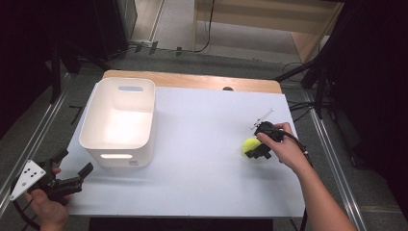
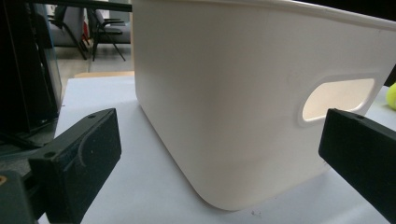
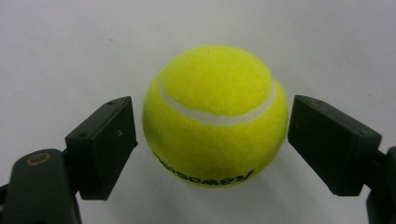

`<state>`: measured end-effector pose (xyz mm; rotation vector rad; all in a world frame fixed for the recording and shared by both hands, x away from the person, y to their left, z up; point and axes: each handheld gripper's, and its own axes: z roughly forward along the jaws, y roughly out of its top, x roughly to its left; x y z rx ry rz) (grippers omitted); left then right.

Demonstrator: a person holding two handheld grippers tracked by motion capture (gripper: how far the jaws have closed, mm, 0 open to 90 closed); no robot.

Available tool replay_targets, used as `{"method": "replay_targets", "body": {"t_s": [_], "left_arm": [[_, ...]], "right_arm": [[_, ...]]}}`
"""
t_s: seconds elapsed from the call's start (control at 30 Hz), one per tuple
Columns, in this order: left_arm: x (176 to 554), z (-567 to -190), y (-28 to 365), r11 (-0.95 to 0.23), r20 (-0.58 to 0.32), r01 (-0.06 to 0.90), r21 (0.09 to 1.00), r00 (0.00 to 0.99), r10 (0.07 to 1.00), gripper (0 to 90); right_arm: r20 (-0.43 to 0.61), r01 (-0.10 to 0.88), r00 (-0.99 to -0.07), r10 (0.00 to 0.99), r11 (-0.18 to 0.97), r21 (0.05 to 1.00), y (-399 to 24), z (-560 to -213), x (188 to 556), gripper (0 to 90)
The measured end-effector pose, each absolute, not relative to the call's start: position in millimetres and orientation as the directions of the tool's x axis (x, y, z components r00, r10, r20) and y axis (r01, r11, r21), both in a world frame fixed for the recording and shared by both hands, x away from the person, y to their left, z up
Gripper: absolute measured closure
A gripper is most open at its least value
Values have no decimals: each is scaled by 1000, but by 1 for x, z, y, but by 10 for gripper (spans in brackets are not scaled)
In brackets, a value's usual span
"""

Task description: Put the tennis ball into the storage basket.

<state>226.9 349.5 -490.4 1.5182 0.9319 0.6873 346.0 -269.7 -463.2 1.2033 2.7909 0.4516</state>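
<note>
A person stands at a white surface (image 1: 202, 159), holding a hand-held gripper in each hand.

The right hand-held gripper (image 1: 252, 149) sits near the right edge of the surface, pointing down at a yellow-green tennis ball (image 1: 250, 145) that rests on the surface. In the right gripper view, the tennis ball (image 3: 215, 116) lies between the two black jaws of the right hand-held gripper (image 3: 212, 140). The jaws stand just beside the ball on either side, with a thin gap showing at each pad, so the ball is framed but not squeezed.

The left hand-held gripper (image 1: 72, 171) is at the near left corner of the surface, well apart from the ball. Its jaws are spread wide and hold nothing. It points at a white plastic bin (image 1: 120, 120) standing upright on the left half of the surface. In the left gripper view, the bin (image 2: 243, 102) shows an oval handle slot in its near wall.
</note>
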Motion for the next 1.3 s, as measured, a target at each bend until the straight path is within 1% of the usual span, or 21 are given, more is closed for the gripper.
{"method": "replay_targets", "body": {"t_s": [0.03,0.3,0.63,1.17,1.3], "left_arm": [[227,-490,349,-16,-78,177,984,511,856,0],[227,-490,350,-21,-74,177,984,512,856,0],[227,-490,349,-19,-77,179,984,513,855,0],[227,-490,349,-25,-72,180,983,512,856,0],[227,-490,349,-28,-70,180,983,513,856,0]], "right_arm": [[47,703,-688,724,649,291,-269,-463,346,213],[56,709,-685,726,648,280,-268,-465,347,213],[40,719,-674,738,641,268,-264,-470,349,217],[30,718,-674,739,644,263,-268,-463,347,231],[31,710,-680,732,648,274,-270,-460,347,231]]}}
